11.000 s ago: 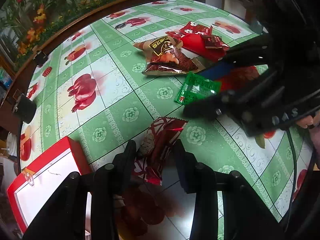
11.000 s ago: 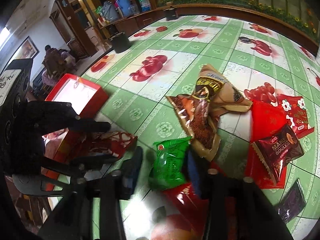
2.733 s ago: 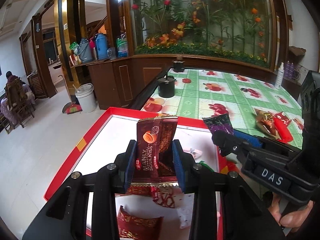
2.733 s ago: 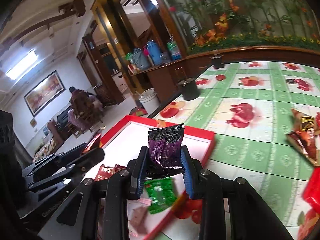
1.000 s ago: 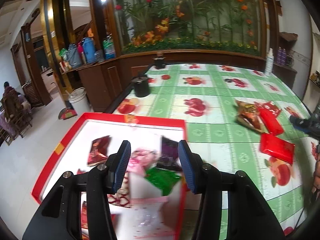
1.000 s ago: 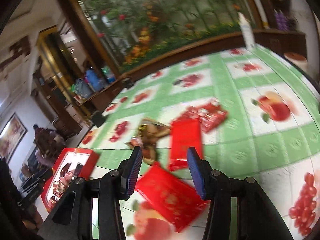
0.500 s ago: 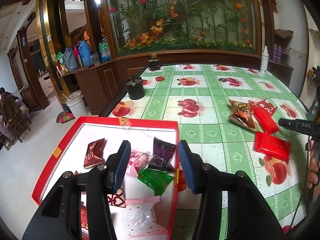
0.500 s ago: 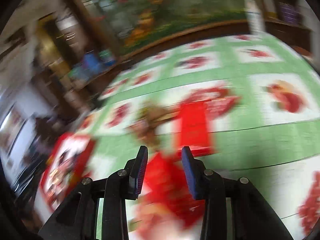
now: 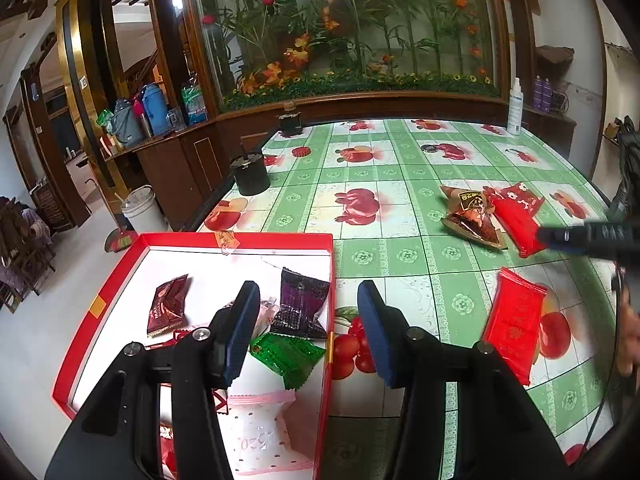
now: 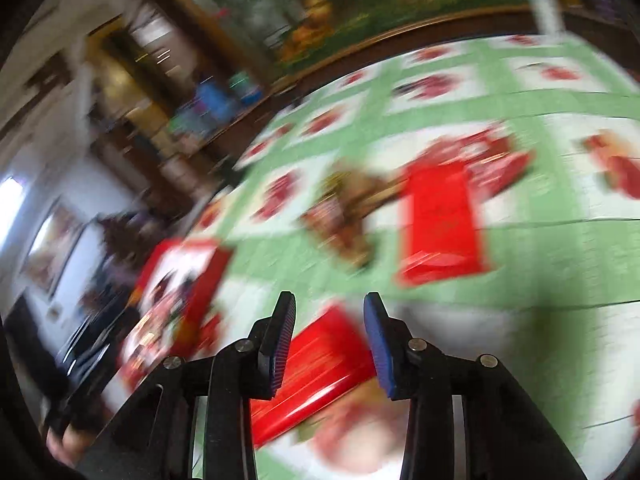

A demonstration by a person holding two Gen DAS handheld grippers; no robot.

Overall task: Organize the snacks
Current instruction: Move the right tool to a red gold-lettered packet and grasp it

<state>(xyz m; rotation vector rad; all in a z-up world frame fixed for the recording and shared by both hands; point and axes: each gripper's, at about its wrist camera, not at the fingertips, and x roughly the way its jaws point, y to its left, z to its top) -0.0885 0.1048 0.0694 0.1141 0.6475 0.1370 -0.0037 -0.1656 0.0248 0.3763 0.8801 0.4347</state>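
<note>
Hovering above the near right edge of the red tray (image 9: 120, 272), the left claw (image 9: 308, 332) stands released, its blue pads apart with nothing between them. Inside the tray, on its white floor, lie a dark red cookie packet (image 9: 166, 310) at the left, a purple packet (image 9: 300, 308) near the right wall, a green packet (image 9: 288, 356) just below it, and a pink-and-white dotted packet (image 9: 256, 436) closest to the camera, partly hidden by the claw's black frame. The tray sits at the corner of the green, fruit-patterned tabletop (image 9: 380, 256). Well to the right on that tabletop lie a brown snack bag (image 9: 472, 216) touching a long red packet (image 9: 516, 220), and nearer, apart from both, a second red packet (image 9: 514, 320). The other tool's black body juts in from the right edge of this view, with part of a hand (image 9: 628, 344) below it.

The right wrist view is heavily blurred. The right claw (image 10: 330, 344) has its pads parted and grips nothing; a red packet (image 10: 320, 368) lies on the tabletop directly beyond and beneath the gap, though whether the pads touch it cannot be told. Farther off are another red packet (image 10: 440, 220) and the brown bag (image 10: 344, 216) beside it. The red tray (image 10: 176, 280) shows at the left, its contents an indistinct smear.
</note>
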